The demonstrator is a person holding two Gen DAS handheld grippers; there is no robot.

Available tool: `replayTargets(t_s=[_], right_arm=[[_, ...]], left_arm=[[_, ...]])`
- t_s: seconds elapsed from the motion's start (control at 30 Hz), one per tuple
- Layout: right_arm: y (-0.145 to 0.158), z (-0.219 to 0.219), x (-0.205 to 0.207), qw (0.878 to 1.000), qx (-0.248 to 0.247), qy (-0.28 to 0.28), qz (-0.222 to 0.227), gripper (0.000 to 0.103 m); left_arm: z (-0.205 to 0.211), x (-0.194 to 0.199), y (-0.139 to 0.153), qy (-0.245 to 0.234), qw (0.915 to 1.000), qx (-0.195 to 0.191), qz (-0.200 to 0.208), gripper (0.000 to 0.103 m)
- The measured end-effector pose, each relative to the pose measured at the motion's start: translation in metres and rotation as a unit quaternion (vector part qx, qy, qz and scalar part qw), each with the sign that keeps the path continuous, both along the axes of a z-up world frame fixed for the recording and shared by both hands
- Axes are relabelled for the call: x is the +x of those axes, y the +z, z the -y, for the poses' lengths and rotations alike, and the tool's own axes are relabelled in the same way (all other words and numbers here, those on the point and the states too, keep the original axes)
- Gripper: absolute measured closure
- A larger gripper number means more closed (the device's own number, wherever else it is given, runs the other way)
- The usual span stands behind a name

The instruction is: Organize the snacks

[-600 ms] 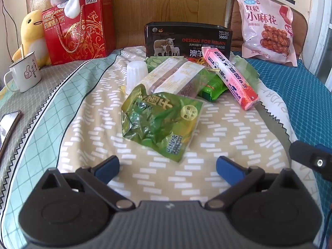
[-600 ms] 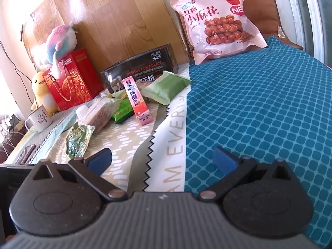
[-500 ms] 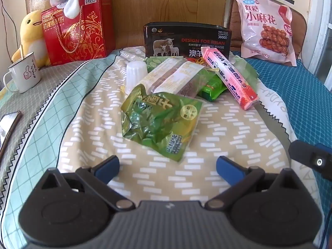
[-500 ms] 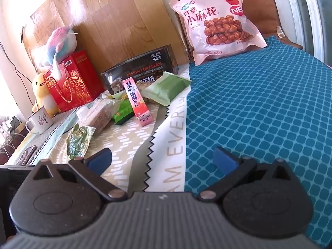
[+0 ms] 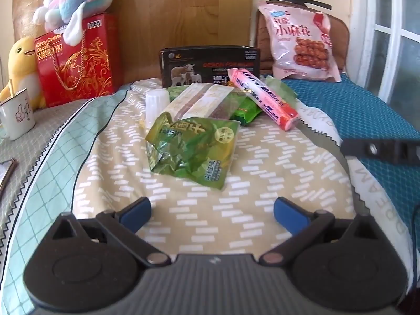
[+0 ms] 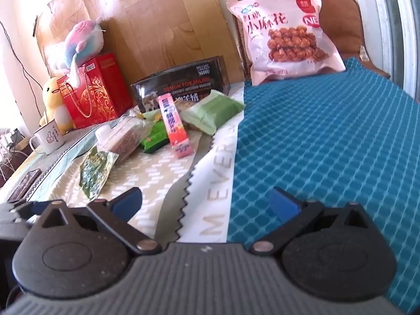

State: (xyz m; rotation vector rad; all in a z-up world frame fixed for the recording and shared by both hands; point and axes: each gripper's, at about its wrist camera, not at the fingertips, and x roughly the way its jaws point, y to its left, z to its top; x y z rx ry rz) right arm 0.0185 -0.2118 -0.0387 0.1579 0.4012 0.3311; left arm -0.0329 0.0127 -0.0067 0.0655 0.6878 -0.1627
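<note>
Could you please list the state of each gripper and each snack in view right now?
left gripper: open, empty.
right gripper: open, empty.
green crinkled bag: lying flat, nearest the left gripper.
pink long box: resting tilted on the pile.
large pink bag: propped upright against the brown cushion.
black box: standing behind the pile.

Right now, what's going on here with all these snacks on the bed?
A person holds a gripper in each hand, and neither grips anything. The left gripper is open, facing the green bag at the front of a snack pile. Behind it lie a clear packet, a pink box and a black box. The right gripper is open too, over the edge of the blue mat. A big pink bag leans on a cushion at the back. Sorting hasn't visibly begun.
</note>
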Motion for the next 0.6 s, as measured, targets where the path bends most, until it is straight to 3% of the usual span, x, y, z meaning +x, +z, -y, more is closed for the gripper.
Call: replayTargets(t_s=[0.17,0.27,0.43,0.6], right_arm=[[0.021,-0.009,0.014,0.998,-0.044,0.032,0.017,0.036],[0.031,-0.023,0.023,0.995,-0.08,0.059,0.028,0.046],[0.042,-0.048,0.051,0.988,-0.052,0.145,-0.01,0.054],[0.053,-0.077,0.086,0.985,-0.048,0.163,-0.024,0.055]], left_arm=[[-0.018,0.002,0.004,0.014,0.999,-0.04,0.017,0.0],[-0.034,0.003,0.01,0.039,0.997,-0.055,0.038,0.0],[-0.059,0.003,0.019,0.062,0.9934,-0.068,0.068,0.001],[-0.084,0.008,0.019,0.067,0.9885,-0.124,0.056,0.01]])
